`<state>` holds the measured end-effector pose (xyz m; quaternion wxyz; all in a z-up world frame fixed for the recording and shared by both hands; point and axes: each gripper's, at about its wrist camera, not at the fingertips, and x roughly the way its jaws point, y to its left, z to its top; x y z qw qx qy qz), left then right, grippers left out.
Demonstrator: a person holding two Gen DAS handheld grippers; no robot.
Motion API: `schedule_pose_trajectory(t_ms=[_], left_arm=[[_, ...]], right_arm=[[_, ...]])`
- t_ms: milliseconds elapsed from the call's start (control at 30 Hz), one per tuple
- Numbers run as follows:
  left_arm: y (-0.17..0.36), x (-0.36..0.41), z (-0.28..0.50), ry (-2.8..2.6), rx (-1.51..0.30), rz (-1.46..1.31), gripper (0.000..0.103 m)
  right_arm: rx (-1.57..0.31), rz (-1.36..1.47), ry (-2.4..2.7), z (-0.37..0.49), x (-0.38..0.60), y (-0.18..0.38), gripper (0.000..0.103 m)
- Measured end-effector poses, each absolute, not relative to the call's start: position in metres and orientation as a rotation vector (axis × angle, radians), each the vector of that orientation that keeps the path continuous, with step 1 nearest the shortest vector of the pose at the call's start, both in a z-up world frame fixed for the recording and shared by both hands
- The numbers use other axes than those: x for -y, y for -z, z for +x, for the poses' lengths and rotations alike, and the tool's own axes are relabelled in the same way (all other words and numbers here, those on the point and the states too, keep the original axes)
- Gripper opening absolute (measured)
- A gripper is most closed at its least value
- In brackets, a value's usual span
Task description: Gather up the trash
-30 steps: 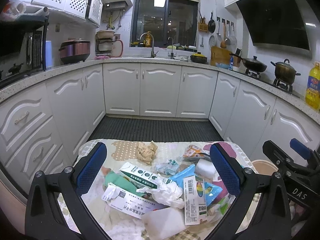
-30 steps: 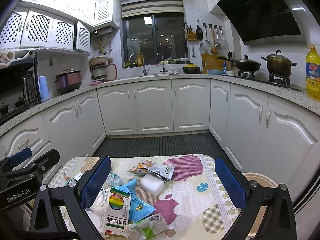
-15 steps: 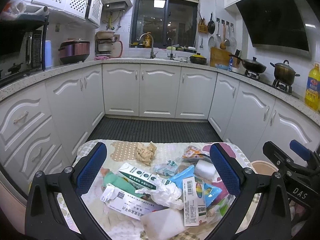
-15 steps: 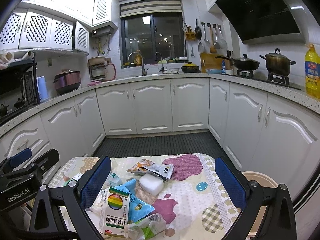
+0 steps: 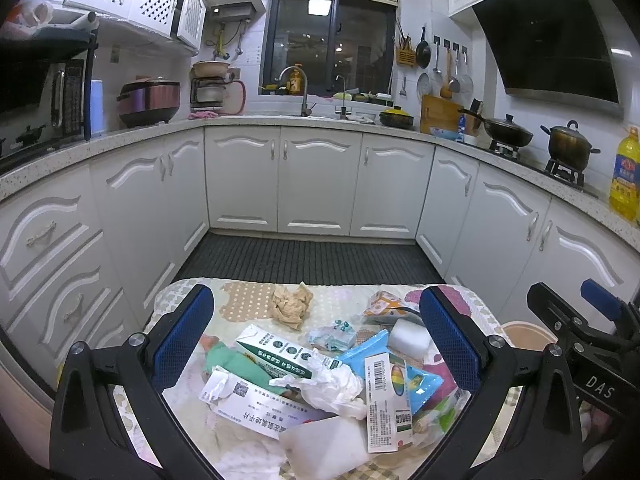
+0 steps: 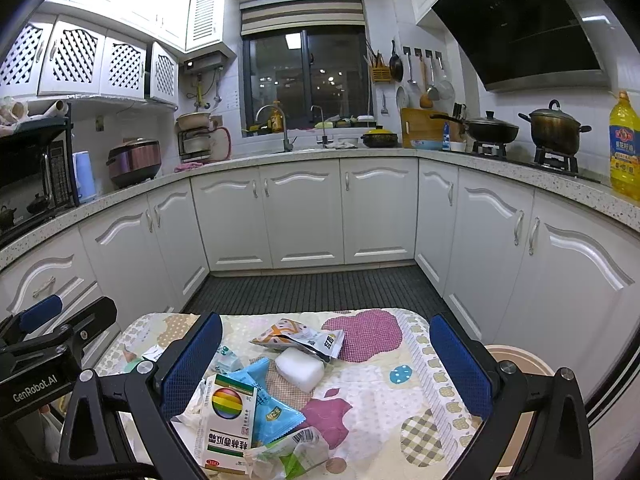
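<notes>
Litter crowds the table's left half; its right half lies bare, bin just beyond the edge.

Both views are evenly lit by cool indoor light from above; the window is dark with small reflected lamps. Glare streaks the hood. Fisheye bends the cabinets and blackens corners. Focus is sharp, shadows soft.

Hand-held gripper — black frame, blue pads, silver screws.
</notes>
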<state>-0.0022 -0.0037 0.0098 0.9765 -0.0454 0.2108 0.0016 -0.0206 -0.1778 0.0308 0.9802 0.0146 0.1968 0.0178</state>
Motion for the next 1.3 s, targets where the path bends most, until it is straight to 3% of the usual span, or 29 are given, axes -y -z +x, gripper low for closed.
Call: schedule_pose_trajectory(t_ms=[1300], left_arm=[[-0.0083,0.0035,-0.0032,-0.010,-0.426,-0.082,0.102]], right_arm=[[-0.398,0.028,-0.034,-0.0229,0.1808,-0.0304,0.103]])
